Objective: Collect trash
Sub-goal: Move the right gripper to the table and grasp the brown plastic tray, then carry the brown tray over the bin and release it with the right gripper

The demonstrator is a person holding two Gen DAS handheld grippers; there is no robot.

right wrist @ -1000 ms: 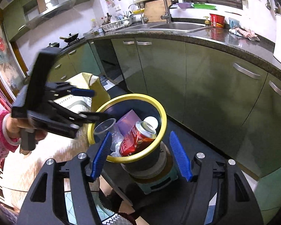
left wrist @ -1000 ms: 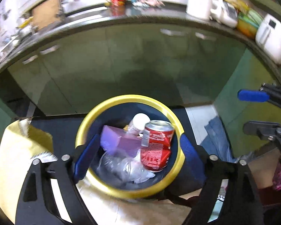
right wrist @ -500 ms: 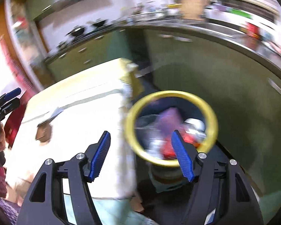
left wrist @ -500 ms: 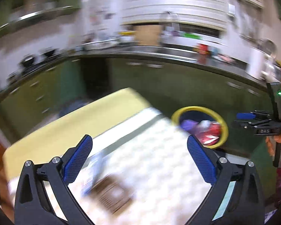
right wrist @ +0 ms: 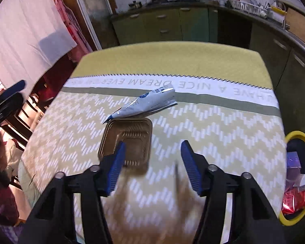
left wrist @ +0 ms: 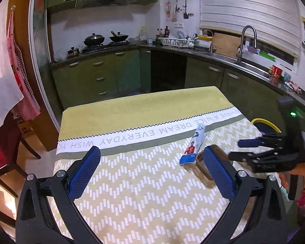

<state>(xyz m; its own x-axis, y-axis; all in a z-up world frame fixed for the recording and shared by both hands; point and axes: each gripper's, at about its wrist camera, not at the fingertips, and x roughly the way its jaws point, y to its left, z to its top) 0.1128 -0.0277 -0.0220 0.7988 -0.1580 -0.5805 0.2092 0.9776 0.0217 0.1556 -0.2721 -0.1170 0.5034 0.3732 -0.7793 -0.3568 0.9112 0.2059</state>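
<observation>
green cabinets run round the far side of my kitchen, and nearer to me stands the table (left wrist: 132, 109) under a yellow cloth with a zigzag pattern and a printed band of words.

on the cloth lies a flattened white and blue tube (left wrist: 193, 145), and touching its near end sits a brown plastic tray (right wrist: 128, 140). in the left view my own right finger hides most of that tray; only a corner and a rim show. in the right view the tray is blurred by motion, and my left finger covers its near edge.

my left gripper (left wrist: 152, 172) is spread wide with nothing between its blue pads, hovering over bare cloth to the left of the tube.

my right gripper (right wrist: 152, 166) has just been narrowing its jaws, yet they stand apart and pinch nothing; the tray sits just beyond them, toward the left finger. a blurred brownish patch on the cloth below this gripper is too smeared for me to say what it is.

off the right edge of the table is the yellow-rimmed bin (right wrist: 301, 138), cut off by the frame. inside it i can make out a crushed red can (right wrist: 294, 199) and a purple box (right wrist: 293, 160); the rest is hidden. in the left view only an arc of its rim shows behind my right gripper.
</observation>
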